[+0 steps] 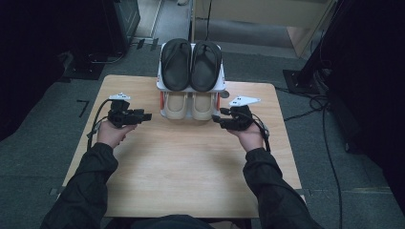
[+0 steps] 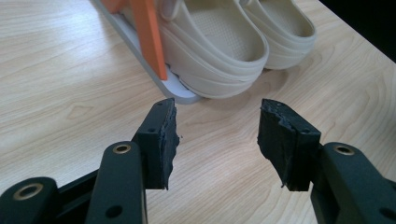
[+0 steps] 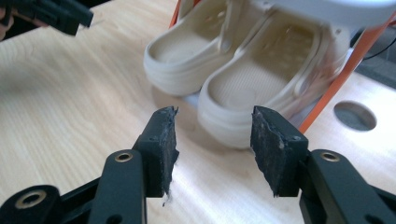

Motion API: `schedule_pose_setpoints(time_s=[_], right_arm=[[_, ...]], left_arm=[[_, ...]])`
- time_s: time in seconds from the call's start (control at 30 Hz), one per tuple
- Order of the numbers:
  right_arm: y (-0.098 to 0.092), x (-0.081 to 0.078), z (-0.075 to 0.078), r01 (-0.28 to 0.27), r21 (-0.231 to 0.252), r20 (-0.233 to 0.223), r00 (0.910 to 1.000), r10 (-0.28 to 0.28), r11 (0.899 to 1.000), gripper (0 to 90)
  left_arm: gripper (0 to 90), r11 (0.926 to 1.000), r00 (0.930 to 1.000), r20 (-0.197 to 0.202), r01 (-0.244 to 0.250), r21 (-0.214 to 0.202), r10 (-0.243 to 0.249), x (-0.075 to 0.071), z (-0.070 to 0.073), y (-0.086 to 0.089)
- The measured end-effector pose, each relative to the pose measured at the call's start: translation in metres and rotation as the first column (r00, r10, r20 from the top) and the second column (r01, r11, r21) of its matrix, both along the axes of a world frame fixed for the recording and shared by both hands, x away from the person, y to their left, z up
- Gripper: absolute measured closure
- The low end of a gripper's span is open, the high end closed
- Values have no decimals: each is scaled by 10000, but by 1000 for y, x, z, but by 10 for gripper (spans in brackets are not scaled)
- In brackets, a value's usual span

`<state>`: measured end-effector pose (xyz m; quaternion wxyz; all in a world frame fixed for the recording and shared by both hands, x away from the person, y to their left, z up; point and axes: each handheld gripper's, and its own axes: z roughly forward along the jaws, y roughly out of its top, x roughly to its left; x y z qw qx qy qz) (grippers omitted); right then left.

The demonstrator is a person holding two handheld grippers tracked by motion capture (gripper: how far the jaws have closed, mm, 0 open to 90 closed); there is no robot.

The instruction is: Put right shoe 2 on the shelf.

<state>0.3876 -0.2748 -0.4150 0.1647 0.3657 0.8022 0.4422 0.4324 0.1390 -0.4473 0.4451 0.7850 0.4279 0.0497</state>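
A small two-level shoe rack stands at the table's far edge. A pair of black sandals lies on its top shelf, and a pair of beige clogs sits on the lower shelf, heels toward me. My left gripper hovers just left of the rack, open and empty. In the left gripper view its jaws point at the nearer clog. My right gripper is close to the rack's right front, also open and empty. In the right gripper view its jaws face the clog heel.
The rack has orange uprights and a grey base plate. A round hole is cut in the wooden table beside the rack. Cables and dark stands lie on the floor around the table.
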Motion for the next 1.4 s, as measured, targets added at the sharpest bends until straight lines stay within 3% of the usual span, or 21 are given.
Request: schedule_pose_setpoints(time_s=[0.2,0.5,0.6,0.73,0.83,0.87,1.03,1.17,1.2,1.23,1.27,1.37,1.4], right_arm=[[-3,-15,-15,-82,86,-79,9999,82,9999,507],[-9,-29,-29,-185,231,-269,9995,192,9996,480],[-12,-32,-37,-259,525,-379,9989,279,9983,476],[-12,-33,-45,-296,177,-752,9967,308,9994,471],[-12,-35,-51,-194,598,-735,9970,238,9980,461],[-11,-34,-53,-220,726,-780,9966,277,9971,460],[-3,-33,-56,-50,894,-833,9964,124,9960,436],[7,-34,-61,-104,437,-409,9991,122,9990,374],[12,-34,-64,22,-126,-343,9994,-26,9999,336],[12,-34,-64,22,-126,-343,9994,-26,9999,336],[15,-32,-69,40,-372,-554,9984,-60,9993,303],[17,-30,-73,-76,-358,-845,9964,46,9993,292],[20,-28,-78,-197,-229,-1206,9926,168,9995,279]], left_arm=[[458,9999,9999,97,131,-15,-131,-4,2,-5],[450,9966,9962,277,817,138,-821,-20,4,-22],[447,9926,9925,463,1113,476,-1135,-30,2,-31],[439,9872,9874,603,1420,733,-1465,-40,0,-40],[409,9858,9863,567,1504,742,-1547,-44,-2,-46],[409,9837,9853,687,1488,1012,-1562,-47,-3,-49],[405,9828,9820,700,1702,719,-1752,-53,-8,-56],[390,9788,9783,613,1938,668,-1979,-54,-15,-64],[383,9774,9778,582,1969,767,-2015,-53,-20,-67],[376,9774,9778,582,1969,767,-2015,-53,-20,-67],[370,9763,9774,614,1961,919,-2022,-52,-26,-71],[367,9754,9784,599,1905,1112,-1979,-50,-32,-75],[368,9761,9801,536,1843,1153,-1913,-47,-37,-78]])
